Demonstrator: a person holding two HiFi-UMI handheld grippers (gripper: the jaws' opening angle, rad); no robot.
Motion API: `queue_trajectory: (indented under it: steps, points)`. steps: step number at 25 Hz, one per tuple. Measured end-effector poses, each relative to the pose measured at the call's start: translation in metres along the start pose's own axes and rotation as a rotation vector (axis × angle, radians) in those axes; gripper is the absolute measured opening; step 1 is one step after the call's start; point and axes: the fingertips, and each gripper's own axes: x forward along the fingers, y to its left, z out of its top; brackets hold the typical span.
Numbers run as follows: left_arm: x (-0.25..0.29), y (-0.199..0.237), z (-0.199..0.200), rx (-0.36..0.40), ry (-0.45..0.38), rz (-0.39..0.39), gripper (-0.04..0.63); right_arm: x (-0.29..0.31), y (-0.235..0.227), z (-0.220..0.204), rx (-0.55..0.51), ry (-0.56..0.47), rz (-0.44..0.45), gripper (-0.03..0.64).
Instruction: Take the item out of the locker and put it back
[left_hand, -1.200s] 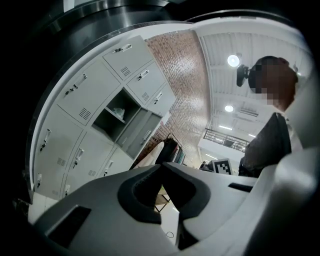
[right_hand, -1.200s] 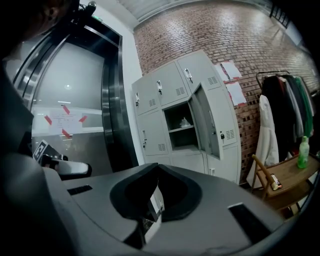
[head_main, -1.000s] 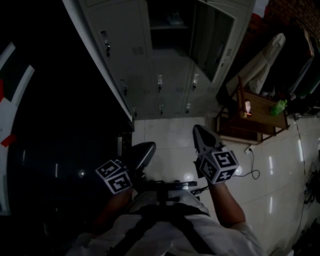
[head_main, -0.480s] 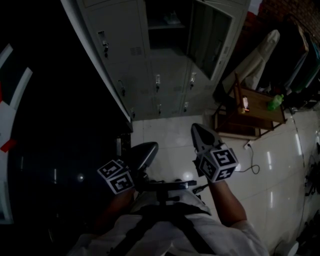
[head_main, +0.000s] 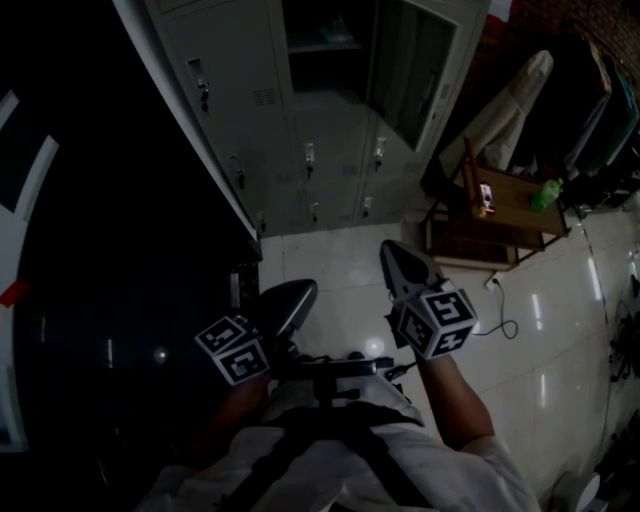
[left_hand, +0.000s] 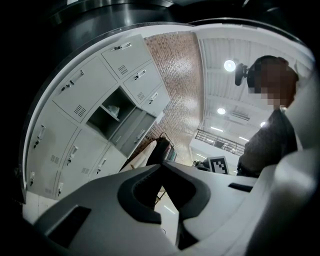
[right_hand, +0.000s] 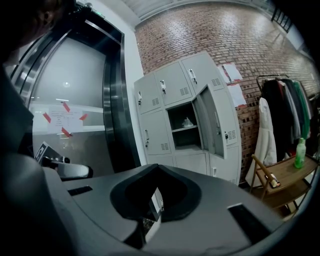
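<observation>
Biggest thing in head view: glossy white tiled floor (head_main: 340, 265), running from my claws up to 12 o'clock. Dark polished steel wall panel (head_main: 120, 300) fills 9 o'clock. Red brick wall (right_hand: 225, 35) sits behind everything in right claw view.

Grey sheet-metal locker bank (head_main: 300, 120) stands at 12 o'clock, well apart from both claws. One upper compartment is open, its grey door (head_main: 410, 70) swung out toward 1 o'clock. All other doors I can see are closed.

At 2 o'clock there's a white garment hanging on a clothes rail (head_main: 505, 110), w/ darker clothes beside it. Just below that is a low brown wooden bench (head_main: 510, 215), near the locker's right end.

Left claw (head_main: 298, 292) is at 7 o'clock of frame centre, pointing roughly level toward the lockers. Its own view shows the tips together (left_hand: 161, 164), nothing between them. Right claw (head_main: 392, 255) is at 5 o'clock, tipped slightly down. Its tips are also together (right_hand: 157, 166), empty.

Green plastic bottle (head_main: 543, 193) stands upright on the bench's right end.

Smallest is the task's thing: small pale item (right_hand: 187, 121) on the shelf inside the open compartment, near the back. It's too small & dim to tell what it is. It's at 12 o'clock in head view (head_main: 335, 30), apart from both claws.
</observation>
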Motion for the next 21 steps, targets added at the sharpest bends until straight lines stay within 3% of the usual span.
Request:
queue_trajectory:
  steps: [21]
  points:
    - [0.0005,-0.0062,-0.0033,0.002,0.004,-0.009,0.0,-0.0037,0.0048,-0.0018,-0.035,-0.002,0.027,0.0]
